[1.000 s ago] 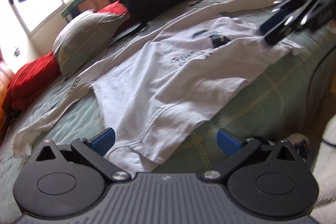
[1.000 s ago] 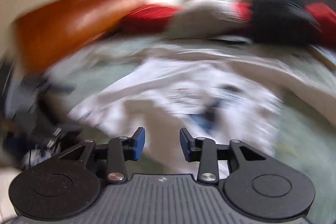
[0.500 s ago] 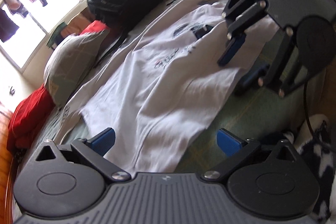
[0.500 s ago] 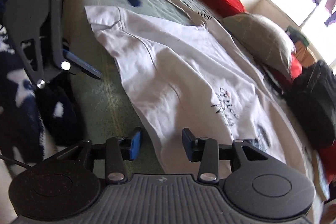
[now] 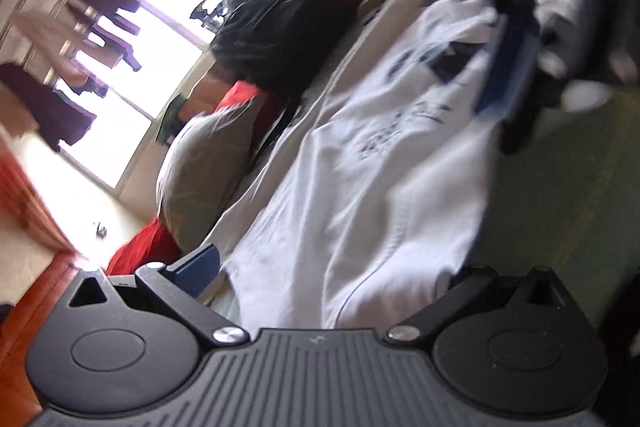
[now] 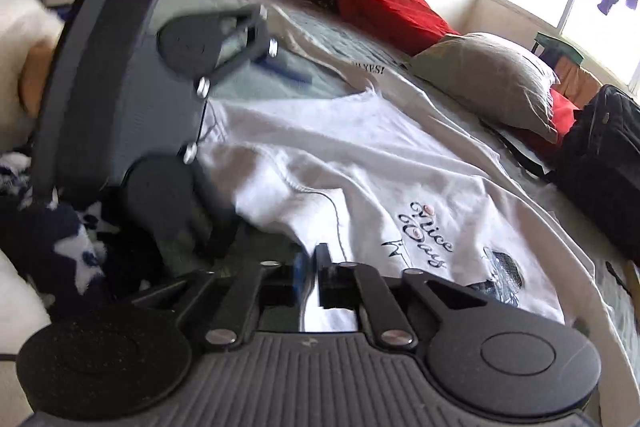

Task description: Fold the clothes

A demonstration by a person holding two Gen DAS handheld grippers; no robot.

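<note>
Pinching the near hem of the white T-shirt (image 6: 360,163), the right gripper (image 6: 311,277) has its blue pads pressed onto the cloth, a grip only its own view shows clearly. Ahead and leftward there, the left gripper (image 6: 224,107) straddles the shirt's far edge. From the left wrist view, the left gripper (image 5: 332,267) is spread wide, cloth lying between its fingers; the right gripper (image 5: 504,75) is a blur ahead. One shirt lies on the green bedspread (image 5: 568,187); beyond are one grey pillow (image 6: 488,79) and one black backpack (image 6: 600,155).
</note>
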